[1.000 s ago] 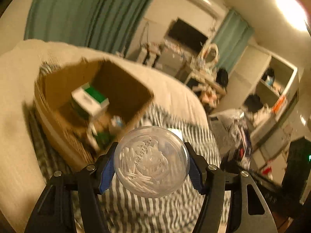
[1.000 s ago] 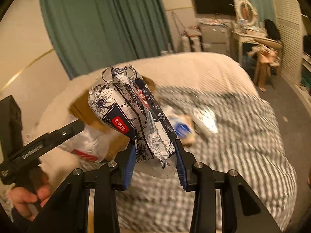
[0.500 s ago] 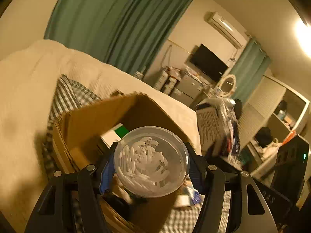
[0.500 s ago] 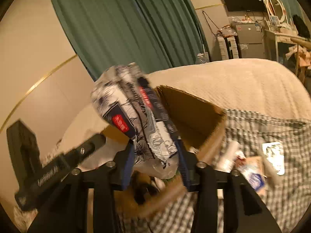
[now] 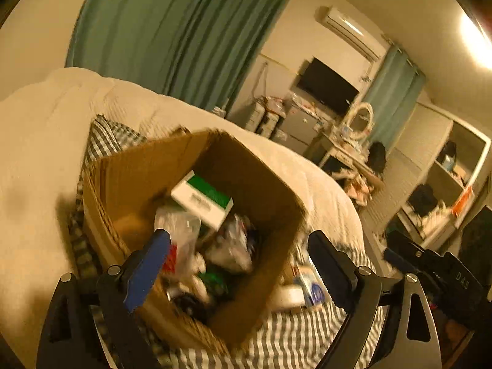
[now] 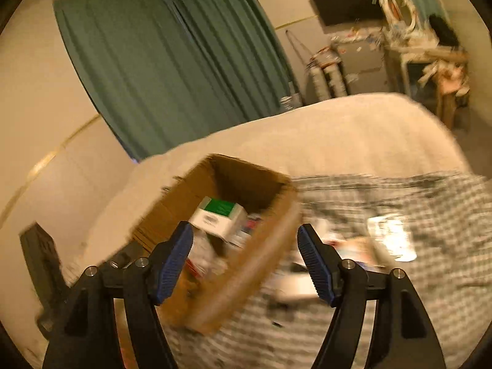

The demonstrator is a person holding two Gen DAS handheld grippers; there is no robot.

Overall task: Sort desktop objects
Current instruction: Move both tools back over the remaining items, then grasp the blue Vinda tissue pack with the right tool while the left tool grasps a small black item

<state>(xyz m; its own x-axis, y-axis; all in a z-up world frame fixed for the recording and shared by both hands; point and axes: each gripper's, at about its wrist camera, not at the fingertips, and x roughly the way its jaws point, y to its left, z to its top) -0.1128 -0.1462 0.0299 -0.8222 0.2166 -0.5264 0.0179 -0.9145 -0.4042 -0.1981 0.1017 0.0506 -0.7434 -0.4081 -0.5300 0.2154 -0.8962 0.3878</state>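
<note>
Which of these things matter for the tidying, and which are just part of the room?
Part of the job:
cardboard box
green-and-white carton inside it
loose items on the checked cloth
left gripper, open
right gripper, open

Just lying about:
green curtains
television
round mirror

Two black plastic claws, left claw point(image 5: 238, 259) and right claw point(image 6: 245, 259), carry ribbed blue rubber pads point(image 6: 313, 264) and silver screws point(image 5: 363, 270).
</note>
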